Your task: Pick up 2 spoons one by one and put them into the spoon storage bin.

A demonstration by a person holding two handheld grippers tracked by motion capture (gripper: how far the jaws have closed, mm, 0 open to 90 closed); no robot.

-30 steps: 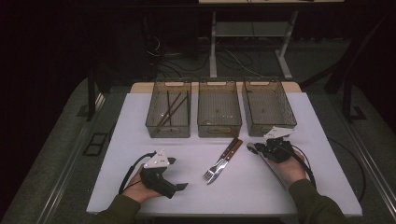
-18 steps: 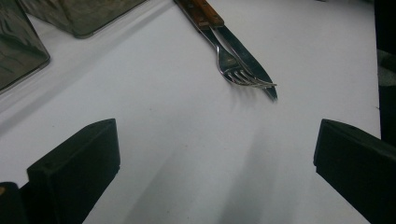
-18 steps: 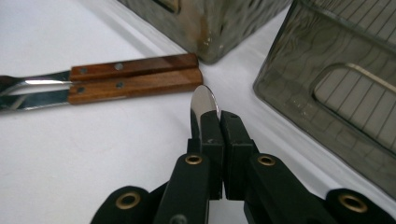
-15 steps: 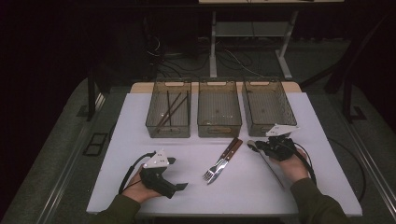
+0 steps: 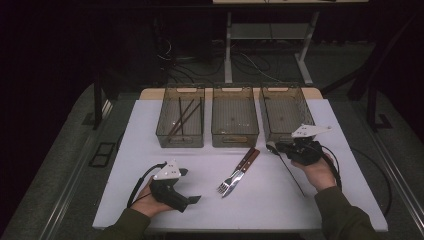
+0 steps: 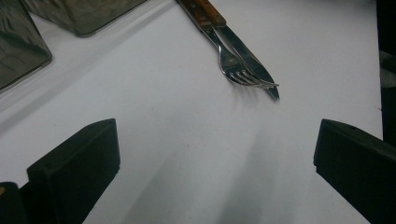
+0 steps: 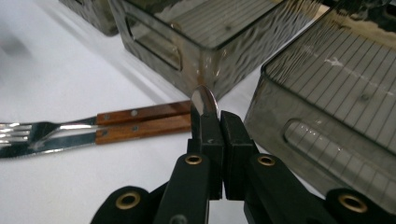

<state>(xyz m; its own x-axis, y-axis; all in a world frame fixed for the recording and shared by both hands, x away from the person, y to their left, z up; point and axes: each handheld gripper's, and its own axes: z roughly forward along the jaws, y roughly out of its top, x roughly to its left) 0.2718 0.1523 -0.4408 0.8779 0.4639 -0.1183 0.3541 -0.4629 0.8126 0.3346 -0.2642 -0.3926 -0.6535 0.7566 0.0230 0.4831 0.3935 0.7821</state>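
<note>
1. My right gripper [image 7: 219, 116] is clamped on a spoon [image 7: 204, 100], whose bowl sticks up past the jaws.
2. In the high view the spoon [image 5: 287, 167] hangs off the table [image 5: 150, 150], just in front of the right bin [image 5: 286, 112].
3. My left gripper [image 6: 215, 154] rests on the table, jaws wide apart and empty.
4. A fork [image 5: 232, 180] and knife [image 5: 245, 167] lie touching, between my hands.

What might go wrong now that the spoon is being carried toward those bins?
The right gripper pinches the spoon near its bowl, so the long handle hangs loose; it might swing or slip out. The right bin stands just ahead, and the dangling handle may catch its rim. The fork and knife lie close by and might get knocked.
</note>
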